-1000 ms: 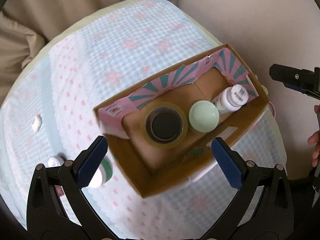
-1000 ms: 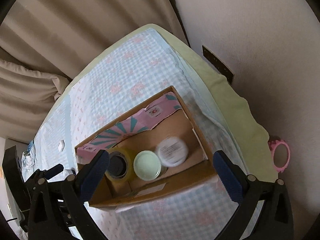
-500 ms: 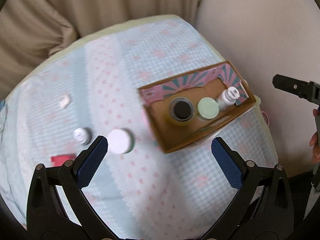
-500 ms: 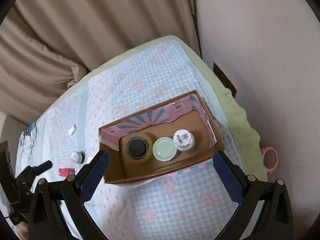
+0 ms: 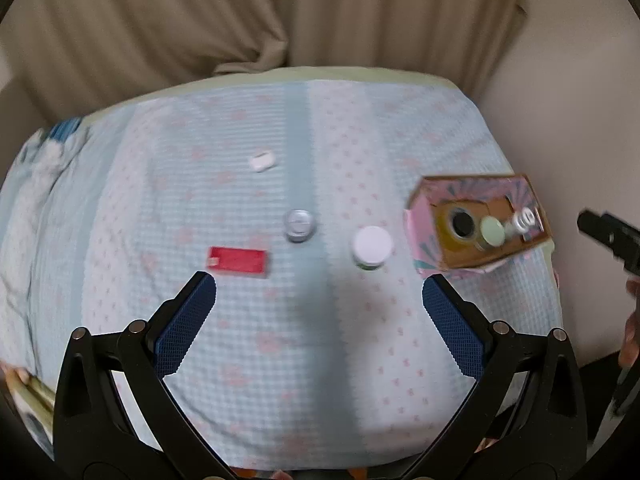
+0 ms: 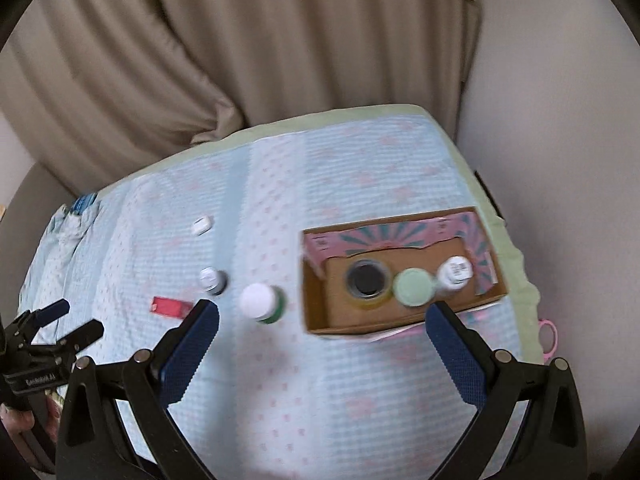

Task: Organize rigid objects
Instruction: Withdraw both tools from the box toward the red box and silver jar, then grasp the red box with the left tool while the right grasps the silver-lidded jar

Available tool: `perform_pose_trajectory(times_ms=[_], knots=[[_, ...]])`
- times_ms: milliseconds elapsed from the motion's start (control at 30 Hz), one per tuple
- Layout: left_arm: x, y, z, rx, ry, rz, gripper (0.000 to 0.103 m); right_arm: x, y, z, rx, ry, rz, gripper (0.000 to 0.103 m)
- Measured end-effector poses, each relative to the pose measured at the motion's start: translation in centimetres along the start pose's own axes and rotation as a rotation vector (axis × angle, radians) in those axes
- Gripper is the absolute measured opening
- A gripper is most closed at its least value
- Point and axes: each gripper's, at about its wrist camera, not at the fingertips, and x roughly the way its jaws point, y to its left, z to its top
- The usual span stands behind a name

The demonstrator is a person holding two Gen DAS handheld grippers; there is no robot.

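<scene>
A cardboard box [image 6: 316, 316] with pink striped flaps sits at the table's right; it also shows in the left wrist view [image 5: 464, 260]. It holds a tape roll [image 6: 367, 279], a pale green lidded jar [image 6: 413, 288] and a small white bottle [image 6: 454, 272]. On the cloth lie a white-capped green bottle [image 6: 262, 302], a small silver-lidded jar [image 6: 212, 280], a red flat piece [image 6: 170, 306] and a small white case [image 6: 201, 225]. My left gripper [image 5: 319, 314] is open and empty above the cloth. My right gripper [image 6: 322, 336] is open and empty.
The table has a blue checked cloth [image 5: 320, 360] with pink flowers. Beige curtains [image 6: 240, 60] hang behind, a wall stands to the right. A pink ring [image 6: 549, 338] hangs off the table's right edge. Blue fabric [image 5: 60, 136] lies at the far left.
Both grippers have pulled back and up from the box. The left view has swung left, so the loose items on the cloth now show. Both stay open.
</scene>
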Motion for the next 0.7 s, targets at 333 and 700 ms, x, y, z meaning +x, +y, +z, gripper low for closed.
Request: perform_pose_trajectory(times_ms=[333, 700], knots=[[0.5, 12.6, 0.7, -0.130, 0.022, -0.022, 0.103, 1.5, 12.4, -0.4, -0.074, 0.016, -0.004, 0.103], [9.2, 19.0, 2.0, -0.243, 0.179, -0.047, 0.103, 8.6, 20.4, 0.3, -0.081, 0.111, -0.037, 0.103]])
